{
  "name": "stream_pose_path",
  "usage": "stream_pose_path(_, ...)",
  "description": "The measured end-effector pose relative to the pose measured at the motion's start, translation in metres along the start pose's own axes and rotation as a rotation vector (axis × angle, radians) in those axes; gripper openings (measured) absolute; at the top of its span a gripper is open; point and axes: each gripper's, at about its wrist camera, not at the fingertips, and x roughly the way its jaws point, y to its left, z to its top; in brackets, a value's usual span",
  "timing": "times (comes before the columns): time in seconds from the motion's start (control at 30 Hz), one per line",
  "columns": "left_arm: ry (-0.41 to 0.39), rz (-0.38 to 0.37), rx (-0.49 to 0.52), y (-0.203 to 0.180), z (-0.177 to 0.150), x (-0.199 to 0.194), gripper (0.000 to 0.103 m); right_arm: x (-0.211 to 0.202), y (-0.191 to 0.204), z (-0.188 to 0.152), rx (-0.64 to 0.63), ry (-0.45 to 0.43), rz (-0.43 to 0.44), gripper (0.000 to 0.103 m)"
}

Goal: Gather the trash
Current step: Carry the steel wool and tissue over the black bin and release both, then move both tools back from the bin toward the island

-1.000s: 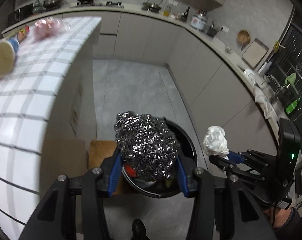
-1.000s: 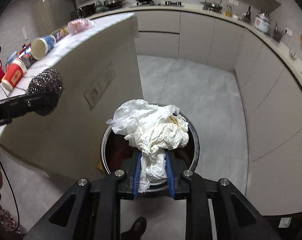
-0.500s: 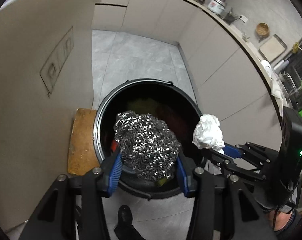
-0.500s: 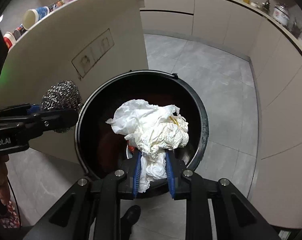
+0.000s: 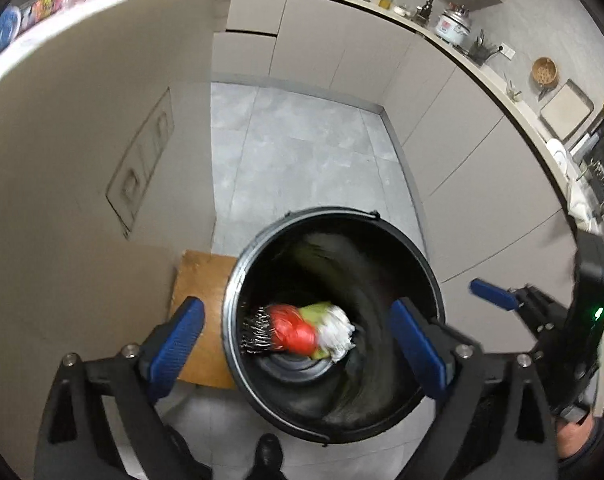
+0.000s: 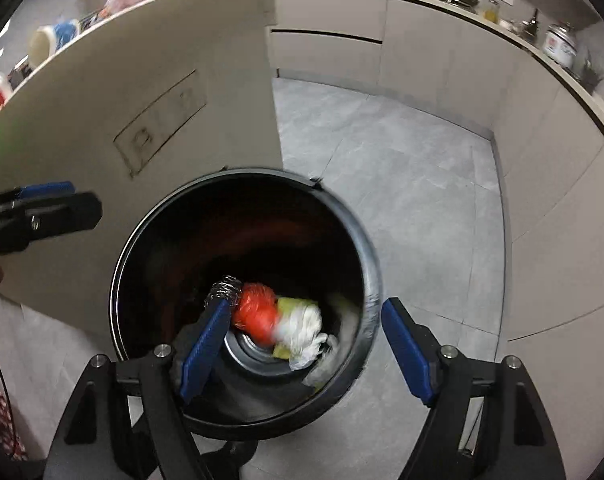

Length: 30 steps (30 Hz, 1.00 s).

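Two grippers hang over a black bin (image 5: 333, 420) on the grey floor, both jaws opening with nothing between the pads. In the left wrist view, the left gripper (image 5: 298, 348) frames the lower centre; the right gripper (image 5: 497, 296) enters at lower right. At the bin's bottom, left to right, lie a steel scourer (image 5: 256, 332), a red lump (image 5: 296, 330), something yellow-green and crumpled white paper (image 5: 337, 334), all blurred. A wooden board (image 5: 200, 300) lies left of the bin.
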Motion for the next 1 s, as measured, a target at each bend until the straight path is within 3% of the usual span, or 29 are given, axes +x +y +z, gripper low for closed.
stream_pose_path(0.03,-0.003,0.020,0.012,-0.002,0.001,-0.003,0.102,-0.002,-0.003,0.002,0.013,0.007,-0.002,0.101)
stream_pose_path(0.07,-0.003,0.026,0.019,-0.004,0.002,-0.003,0.102,-0.004,-0.005,0.004,0.021,0.011,-0.004,0.103)
stream_pose_path(0.63,-0.115,0.043,0.075,-0.007,0.025,-0.066,0.102,-0.077,-0.016,0.028,0.198,-0.064,-0.065,0.103)
stream_pose_path(1.0,-0.221,0.093,0.017,0.034,0.031,-0.115,0.102,-0.105,0.031,0.058,0.189,-0.104,-0.037,0.103)
